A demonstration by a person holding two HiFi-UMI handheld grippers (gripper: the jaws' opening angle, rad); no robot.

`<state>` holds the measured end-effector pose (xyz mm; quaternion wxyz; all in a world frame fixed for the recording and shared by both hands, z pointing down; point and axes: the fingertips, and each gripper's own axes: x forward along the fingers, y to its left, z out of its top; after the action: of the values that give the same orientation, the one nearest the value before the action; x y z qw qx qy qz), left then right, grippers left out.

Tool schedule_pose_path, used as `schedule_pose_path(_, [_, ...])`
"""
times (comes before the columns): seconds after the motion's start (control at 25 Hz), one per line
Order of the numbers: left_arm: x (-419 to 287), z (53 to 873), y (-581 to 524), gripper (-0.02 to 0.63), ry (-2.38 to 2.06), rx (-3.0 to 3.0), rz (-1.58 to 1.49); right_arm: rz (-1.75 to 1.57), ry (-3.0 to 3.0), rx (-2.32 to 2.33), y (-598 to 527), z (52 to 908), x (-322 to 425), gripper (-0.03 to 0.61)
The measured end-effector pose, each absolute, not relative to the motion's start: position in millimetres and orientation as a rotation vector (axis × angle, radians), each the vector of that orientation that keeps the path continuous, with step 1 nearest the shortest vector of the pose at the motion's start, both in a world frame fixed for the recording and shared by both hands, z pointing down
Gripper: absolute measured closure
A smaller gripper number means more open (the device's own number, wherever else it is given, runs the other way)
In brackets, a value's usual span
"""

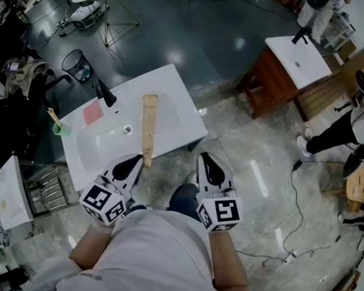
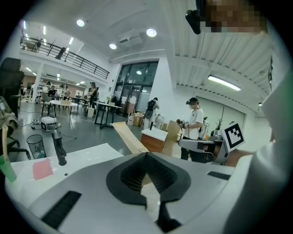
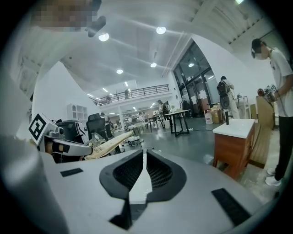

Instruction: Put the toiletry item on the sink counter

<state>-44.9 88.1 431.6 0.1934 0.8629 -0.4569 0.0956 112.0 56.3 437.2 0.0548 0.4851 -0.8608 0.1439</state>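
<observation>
Pale wood, long and flat, the toiletry item (image 1: 148, 129) is clamped at its near end between the fingers of the left gripper (image 1: 139, 162). It reaches out over the basin of the white sink tabletop (image 1: 183, 121), and its far end lies to the right of the black faucet (image 1: 105, 93). The head view does not show whether it rests on the basin or hangs just above it. In the left gripper view the fingers are pressed together on the strip (image 2: 130, 137). Its gripped end is hidden between them, and what kind of item it is cannot be made out.

The right gripper (image 1: 203, 156) is beside the tabletop's front edge, above the marble floor (image 1: 252, 174). Its fingers are drawn together with nothing between them. A pink block (image 1: 92, 113) lies on the tabletop near the faucet. A green cup (image 1: 58, 129) stands at the left rim, and what it holds is too small to identify. The person's forearms are cut off by the bottom edge.
</observation>
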Motion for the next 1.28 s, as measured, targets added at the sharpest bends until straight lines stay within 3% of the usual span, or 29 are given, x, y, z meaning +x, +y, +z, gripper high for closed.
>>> schedule_pose_path(0.56, [47,420,-1,0.597,-1.44,2.32,0.249,0.47,-2.695,1.224,-33,432,191,0.546])
schedule_pose_path(1.28, [41,427,-49,0.597,-1.472,2.274,0.268,0.459,-2.671,1.111,-59,418,175,0.546])
